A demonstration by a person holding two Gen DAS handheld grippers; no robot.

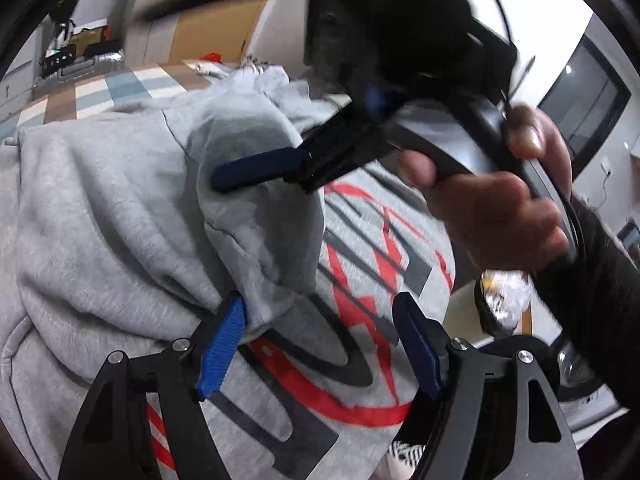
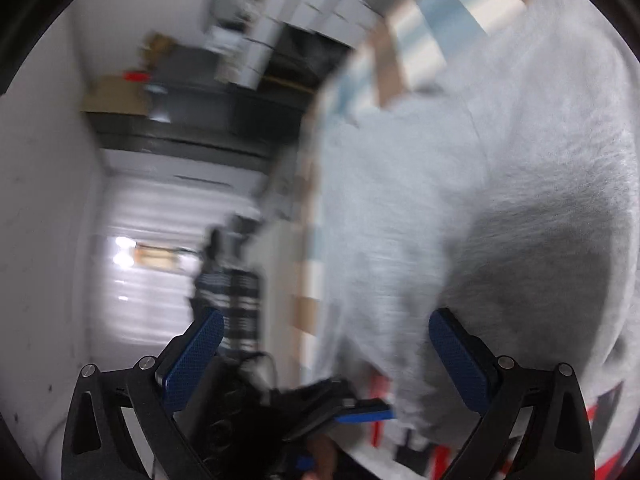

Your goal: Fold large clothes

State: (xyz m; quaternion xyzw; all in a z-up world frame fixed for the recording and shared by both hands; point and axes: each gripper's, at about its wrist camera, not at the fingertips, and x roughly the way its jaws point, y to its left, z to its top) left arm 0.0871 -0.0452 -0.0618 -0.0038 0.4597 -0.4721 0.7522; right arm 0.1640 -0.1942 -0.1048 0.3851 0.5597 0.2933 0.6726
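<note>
Grey sweatshirt (image 1: pixel 132 216) sprawls across the checked table (image 1: pixel 120 84), red-and-black print up. Left gripper (image 1: pixel 320 344) hangs over it, jaws apart, gripping nothing. Right gripper (image 2: pixel 326 356), jaws spread wide too, empty beside the cloth.

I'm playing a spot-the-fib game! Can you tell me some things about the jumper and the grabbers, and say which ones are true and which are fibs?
1. The sweatshirt is grey with red and black print. True.
2. The left gripper is squeezing the cloth tight. False: its jaws are apart, with cloth lying between them.
3. The right gripper is open. True.
4. The sweatshirt lies on a plain green table. False: it lies on a checked cloth of blue, brown and white.
5. A hand holds the right gripper's handle. True.
</note>
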